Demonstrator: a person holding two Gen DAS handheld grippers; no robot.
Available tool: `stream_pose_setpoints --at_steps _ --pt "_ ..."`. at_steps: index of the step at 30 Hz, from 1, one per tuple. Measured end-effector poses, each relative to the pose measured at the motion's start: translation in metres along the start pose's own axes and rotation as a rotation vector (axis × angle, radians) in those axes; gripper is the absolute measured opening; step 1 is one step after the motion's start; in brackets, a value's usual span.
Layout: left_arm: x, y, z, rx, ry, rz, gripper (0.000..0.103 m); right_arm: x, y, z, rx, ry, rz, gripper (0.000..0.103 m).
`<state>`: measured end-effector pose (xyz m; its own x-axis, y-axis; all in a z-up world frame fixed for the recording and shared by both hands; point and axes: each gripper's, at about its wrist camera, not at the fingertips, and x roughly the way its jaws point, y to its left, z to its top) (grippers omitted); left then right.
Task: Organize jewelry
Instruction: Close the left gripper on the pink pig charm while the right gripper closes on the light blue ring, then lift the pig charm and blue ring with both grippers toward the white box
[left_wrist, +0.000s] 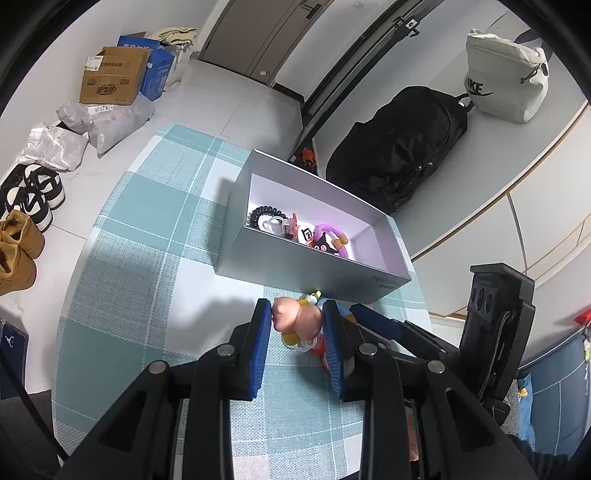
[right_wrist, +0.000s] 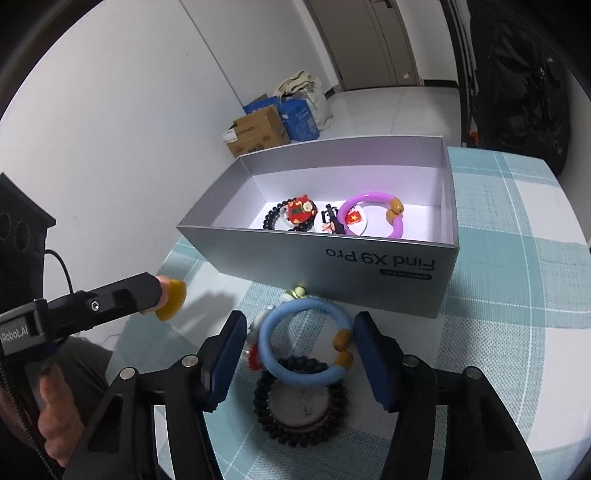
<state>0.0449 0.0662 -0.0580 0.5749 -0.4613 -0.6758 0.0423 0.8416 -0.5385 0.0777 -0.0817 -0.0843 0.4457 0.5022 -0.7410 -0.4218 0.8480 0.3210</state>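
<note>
My left gripper (left_wrist: 297, 320) is shut on a small pink and yellow figure charm (left_wrist: 295, 319) just above the checked cloth, in front of the grey box (left_wrist: 295, 273); it also shows in the right wrist view (right_wrist: 168, 301). The box (right_wrist: 332, 266) holds a purple bracelet (right_wrist: 373, 214), a black bead bracelet (right_wrist: 273, 218), a red charm (right_wrist: 301, 210) and a black charm (right_wrist: 332, 221). My right gripper (right_wrist: 300, 325) is open around a blue bracelet (right_wrist: 306, 347) lying on the cloth, over a black bead bracelet (right_wrist: 299, 428) and a round badge (right_wrist: 299, 406).
The table carries a teal and white checked cloth (left_wrist: 147, 258). A black backpack (left_wrist: 402, 147) and a white bag (left_wrist: 506, 81) sit beyond the box. Cardboard boxes (left_wrist: 114, 77), plastic bags and shoes (left_wrist: 29, 195) lie on the floor at left.
</note>
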Motion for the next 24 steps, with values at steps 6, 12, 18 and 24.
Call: stream_pose_setpoints --at_steps 6,12,18,24 --pt "0.005 -0.003 0.0 0.003 0.015 0.001 0.023 -0.002 -0.004 0.0 0.013 0.007 0.009 0.058" --pt "0.006 -0.004 -0.001 0.011 0.015 0.001 0.023 -0.008 -0.018 0.002 0.09 -0.004 0.061 0.058" --pt "0.006 -0.006 0.001 0.012 0.01 -0.002 0.023 -0.016 -0.017 0.001 0.094 -0.016 0.089 0.058" --pt "0.005 -0.01 0.001 0.027 -0.002 -0.005 0.023 -0.026 -0.017 0.002 0.109 -0.035 0.13 0.058"
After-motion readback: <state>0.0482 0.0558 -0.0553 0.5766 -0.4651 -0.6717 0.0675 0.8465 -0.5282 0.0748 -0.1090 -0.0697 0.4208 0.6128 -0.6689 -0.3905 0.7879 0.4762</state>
